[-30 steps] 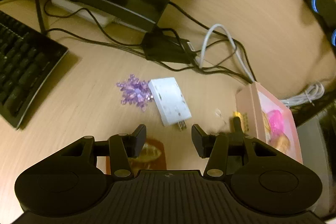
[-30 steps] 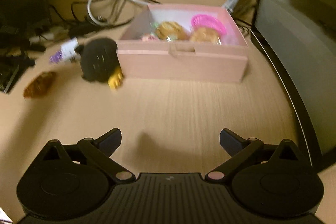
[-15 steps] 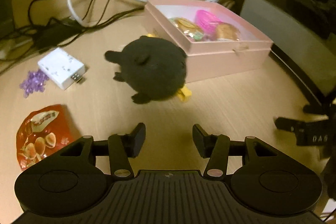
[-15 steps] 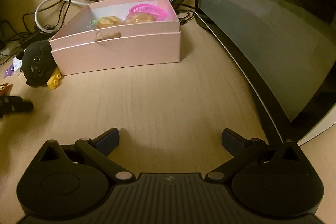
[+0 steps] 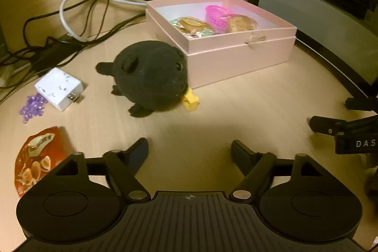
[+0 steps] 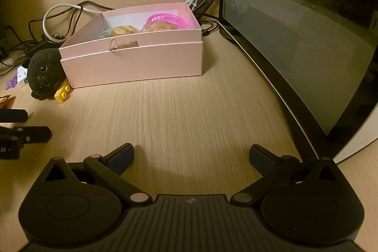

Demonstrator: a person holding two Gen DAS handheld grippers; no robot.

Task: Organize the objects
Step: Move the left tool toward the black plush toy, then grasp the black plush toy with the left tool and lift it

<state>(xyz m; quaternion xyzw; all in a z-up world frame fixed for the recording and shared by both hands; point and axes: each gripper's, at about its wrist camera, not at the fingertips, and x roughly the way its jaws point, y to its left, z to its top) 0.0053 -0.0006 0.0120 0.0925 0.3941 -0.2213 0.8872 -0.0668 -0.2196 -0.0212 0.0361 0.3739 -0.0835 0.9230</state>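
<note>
Plush toy point(image 5: 151, 74) — black, round, with small ears — sat on the wooden desk point(image 5: 236, 115) against the near corner of the pink box point(image 5: 236, 60), a yellow building brick point(image 5: 191, 99) touching its lower side. Inside the box lay a pink plastic basket point(image 5: 218, 14) and wrapped pastries point(image 5: 241, 24). Left of the toy were a white charger point(image 5: 59, 88), purple beads point(image 5: 32, 105) just beside it, and a red snack packet point(image 5: 35, 162) nearer the camera. Tangled cables point(image 5: 78, 15) lay behind them.

The left gripper point(image 5: 190, 152) hung over bare desk in front of the toy, fingers spread and holding nothing. The right gripper point(image 6: 191, 157) was likewise spread wide and empty — well short of the box, with a dark monitor point(image 6: 307, 27) along its right.
</note>
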